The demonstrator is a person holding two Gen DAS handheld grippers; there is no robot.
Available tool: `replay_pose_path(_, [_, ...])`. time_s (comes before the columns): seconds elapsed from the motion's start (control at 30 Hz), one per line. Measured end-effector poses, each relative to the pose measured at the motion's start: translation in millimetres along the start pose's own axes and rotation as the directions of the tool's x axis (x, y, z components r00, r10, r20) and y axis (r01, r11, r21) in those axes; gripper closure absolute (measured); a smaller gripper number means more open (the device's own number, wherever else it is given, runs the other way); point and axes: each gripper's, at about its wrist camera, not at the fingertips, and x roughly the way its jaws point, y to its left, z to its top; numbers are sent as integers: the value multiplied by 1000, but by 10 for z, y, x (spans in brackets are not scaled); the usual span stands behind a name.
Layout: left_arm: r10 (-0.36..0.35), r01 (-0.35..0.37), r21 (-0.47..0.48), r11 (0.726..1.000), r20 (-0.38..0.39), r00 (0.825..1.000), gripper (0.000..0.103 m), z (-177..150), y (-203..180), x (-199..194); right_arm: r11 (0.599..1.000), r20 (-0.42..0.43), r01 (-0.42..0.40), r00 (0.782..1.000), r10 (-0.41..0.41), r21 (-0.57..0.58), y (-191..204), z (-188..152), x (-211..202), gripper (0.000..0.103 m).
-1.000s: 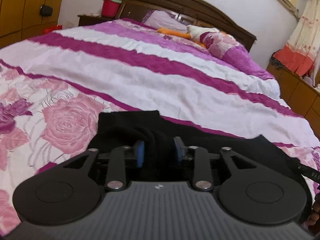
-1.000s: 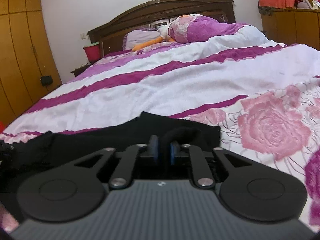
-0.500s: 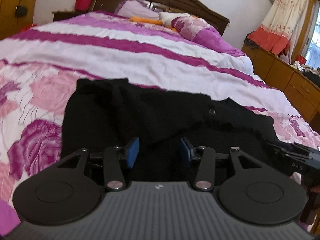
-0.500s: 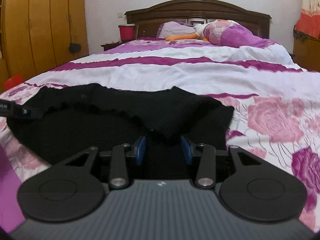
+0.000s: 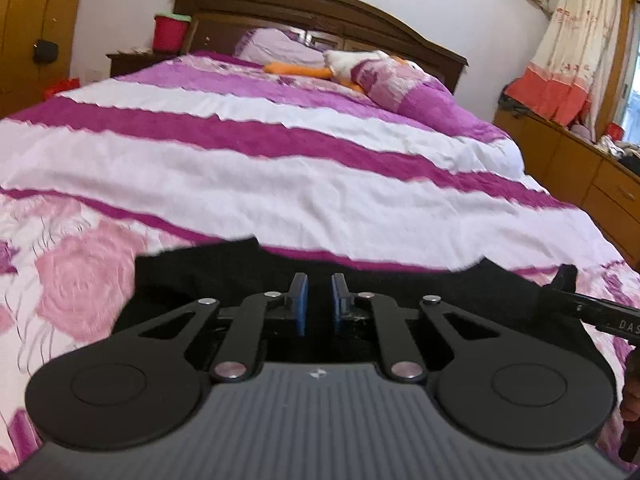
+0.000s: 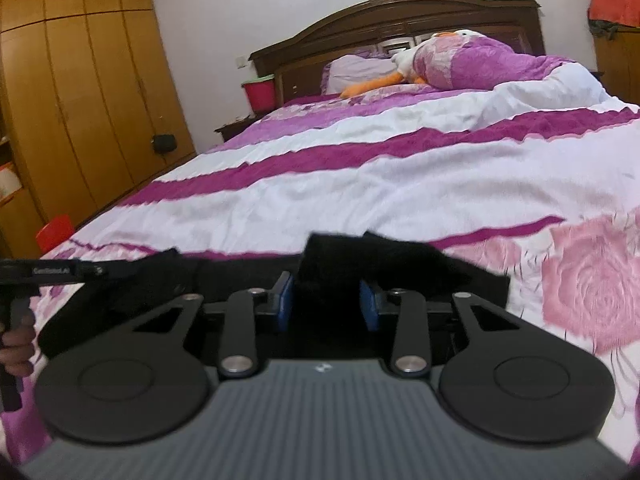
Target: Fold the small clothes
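A black garment (image 5: 192, 276) lies on the near part of the bed, across the pink rose print. My left gripper (image 5: 319, 300) is low over its left part. Its jaws are closing to a narrow gap with black cloth between the blue pads (image 5: 301, 300). My right gripper (image 6: 328, 300) is at the garment's right part (image 6: 400, 260). Its jaws are closing too, around a raised bunch of black cloth that fills the space between them. Each view shows the other gripper at its edge, held by a hand.
The bed's quilt (image 5: 280, 184) with magenta and white stripes stretches away to a dark wooden headboard (image 5: 320, 8). A pillow and a plush toy (image 6: 440, 60) lie at its head. Wooden wardrobes (image 6: 80, 100) stand on the left, low cabinets (image 5: 580, 168) on the right.
Both grippers had pulled back from the garment with wider jaws half a second ago. Now both are forward and low on it again. The left jaws have narrowed sharply and the right hold bunched cloth.
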Motion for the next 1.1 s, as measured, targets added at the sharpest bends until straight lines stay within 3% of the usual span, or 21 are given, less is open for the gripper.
replay_pose_path(0.2, [37, -36, -31, 999, 18, 999, 87, 129, 89, -17, 992, 46, 109, 993, -112, 55, -133, 140, 196, 64])
replay_pose_path(0.33, [13, -13, 33, 999, -1, 1000, 87, 108, 58, -233, 992, 37, 93, 995, -96, 86, -221, 127, 163, 64])
replay_pose_path(0.37, [15, -15, 38, 999, -11, 1000, 83, 81, 58, -295, 993, 34, 90, 995, -93, 83, -224, 114, 130, 64])
replay_pose_path(0.43, [23, -22, 30, 999, -36, 999, 66, 31, 78, -388, 993, 23, 89, 996, -91, 72, -218, 81, 50, 64])
replay_pose_path(0.47, [51, -50, 22, 999, -55, 997, 47, -9, 88, -424, 994, 11, 87, 996, -88, 62, -207, 69, 17, 64])
replay_pose_path(0.5, [100, -99, 21, 995, -80, 992, 39, -50, 93, -448, 996, -7, 82, 997, -82, 46, -183, 52, -18, 64])
replay_pose_path(0.57, [136, -133, 33, 991, -117, 984, 39, -139, 106, -488, 998, -37, 66, 997, -66, 3, -136, 3, -88, 64])
replay_pose_path(0.67, [53, -61, -40, 997, -174, 983, 39, -288, 185, -534, 998, -79, 44, 996, -47, -40, -79, -73, -138, 64])
replay_pose_path(0.77, [-26, 10, -110, 994, -151, 988, 39, -347, 219, -510, 998, -104, 21, 994, -27, -56, -44, -134, -100, 64])
replay_pose_path(0.87, [-54, 34, -138, 990, -146, 988, 39, -323, 223, -383, 999, -101, -2, 995, -3, -51, -5, -112, -12, 64])
replay_pose_path(0.93, [-40, 14, -160, 987, -158, 987, 41, -290, 194, -261, 999, -117, -23, 993, 17, -48, 23, -96, 62, 64])
replay_pose_path(0.97, [-26, 0, -166, 986, -156, 987, 53, -273, 184, -215, 998, -125, -27, 992, 21, -51, 36, -99, 103, 64])
replay_pose_path(1.0, [-14, -11, -159, 987, -156, 988, 74, -246, 164, -158, 998, -128, -26, 992, 19, -55, 48, -103, 130, 64])
replay_pose_path(1.07, [-18, -8, -164, 986, -156, 988, 89, -209, 159, -103, 997, -130, -29, 991, 20, -68, 75, -119, 181, 64])
replay_pose_path(1.1, [-28, -1, -179, 984, -155, 988, 91, -181, 173, -87, 997, -127, -32, 992, 23, -71, 85, -121, 200, 64])
